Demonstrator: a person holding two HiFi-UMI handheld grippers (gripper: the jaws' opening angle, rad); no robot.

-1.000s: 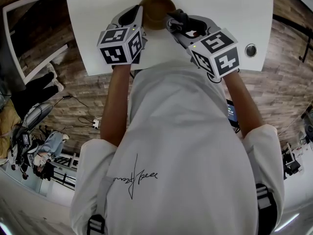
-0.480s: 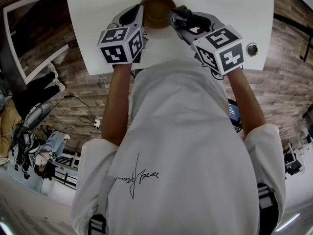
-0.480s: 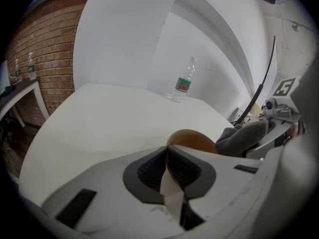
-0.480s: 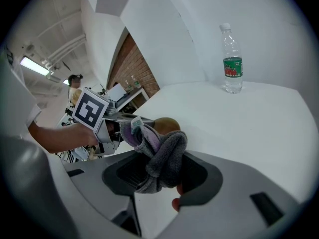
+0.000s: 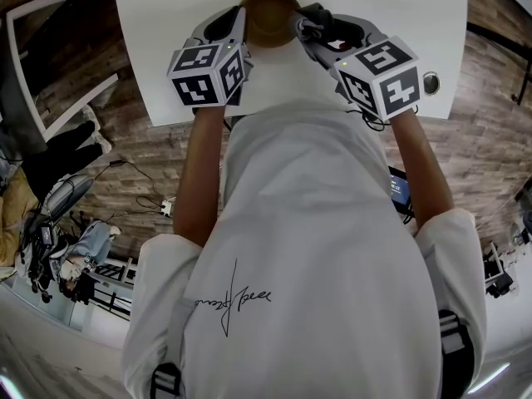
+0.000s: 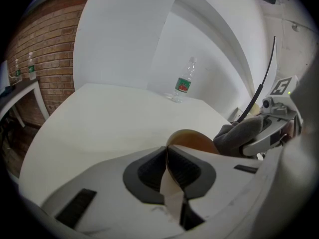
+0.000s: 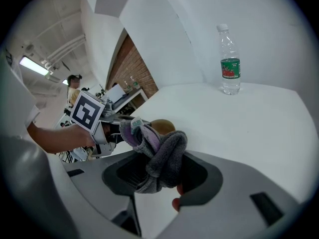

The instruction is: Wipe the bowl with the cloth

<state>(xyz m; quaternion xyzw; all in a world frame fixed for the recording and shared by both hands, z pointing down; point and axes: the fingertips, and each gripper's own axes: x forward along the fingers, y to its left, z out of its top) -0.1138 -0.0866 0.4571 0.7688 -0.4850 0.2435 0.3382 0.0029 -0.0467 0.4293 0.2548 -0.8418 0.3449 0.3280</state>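
The left gripper (image 6: 167, 153) has its jaws nearly together, pinching the rim of the brown bowl (image 6: 194, 139), which sits top centre in the head view. The right gripper (image 7: 158, 176) clamps the bunched grey cloth (image 7: 162, 153) just beside the bowl's right rim. I cannot tell if they touch, so the wiping seems unfinished. Bare worktop (image 5: 158, 48) spreads on both sides, and the bottle (image 6: 183, 82) stands well apart.
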